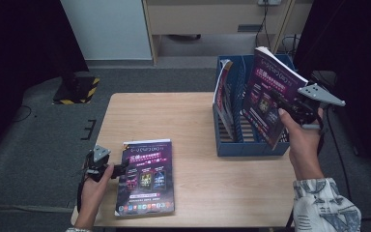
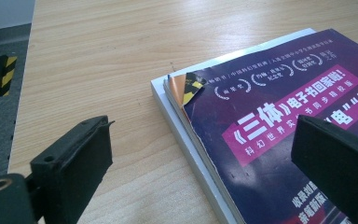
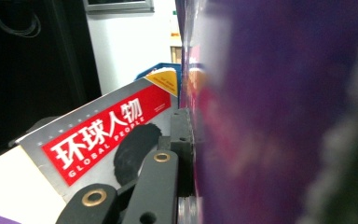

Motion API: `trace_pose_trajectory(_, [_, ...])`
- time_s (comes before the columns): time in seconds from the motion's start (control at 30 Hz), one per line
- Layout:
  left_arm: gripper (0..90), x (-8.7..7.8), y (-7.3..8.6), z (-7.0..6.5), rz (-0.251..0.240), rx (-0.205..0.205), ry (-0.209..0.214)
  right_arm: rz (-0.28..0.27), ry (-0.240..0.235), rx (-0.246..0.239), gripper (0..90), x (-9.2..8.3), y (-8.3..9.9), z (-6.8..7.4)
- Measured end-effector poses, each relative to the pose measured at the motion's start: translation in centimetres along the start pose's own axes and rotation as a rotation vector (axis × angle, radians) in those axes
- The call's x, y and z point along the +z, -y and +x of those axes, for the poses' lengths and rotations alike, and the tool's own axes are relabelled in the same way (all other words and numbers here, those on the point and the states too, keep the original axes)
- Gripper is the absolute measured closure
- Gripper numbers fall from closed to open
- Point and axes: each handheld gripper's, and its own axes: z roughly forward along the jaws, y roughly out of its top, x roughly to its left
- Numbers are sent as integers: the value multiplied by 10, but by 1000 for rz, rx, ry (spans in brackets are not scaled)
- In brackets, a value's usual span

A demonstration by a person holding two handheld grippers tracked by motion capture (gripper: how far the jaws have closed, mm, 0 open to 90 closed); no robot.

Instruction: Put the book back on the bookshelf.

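Right gripper (image 1: 281, 107) clamped purple magazine (image 1: 269, 92), held upright, tilted, just above blue file rack (image 1: 251, 145). I read the slot as straight below, long edge vertical. Left gripper (image 1: 121, 167) wide, unloaded, beside flat magazine stack (image 1: 146, 179).

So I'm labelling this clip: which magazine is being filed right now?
Start at the blue file rack on the table's right. The purple magazine tilts above it, clamped in the right gripper. Unlike the stack lying flat, it's airborne.
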Motion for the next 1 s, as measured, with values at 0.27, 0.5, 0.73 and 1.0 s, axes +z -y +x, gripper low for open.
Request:
trace_pose_trajectory(0.27, [48,0,0,-1,1,3,0,3,34,13,826,10,1,-4])
trace_pose_trajectory(0.5, [48,1,0,-1,1,2,1,11,71,8,826,24,3,-4])
trace_pose_trajectory(0.73, [48,1,0,-1,0,6,2,14,105,5,825,49,8,-2])
trace_pose_trajectory(1.0, [48,2,0,-1,7,6,1,9,144,17,826,71,17,-7])
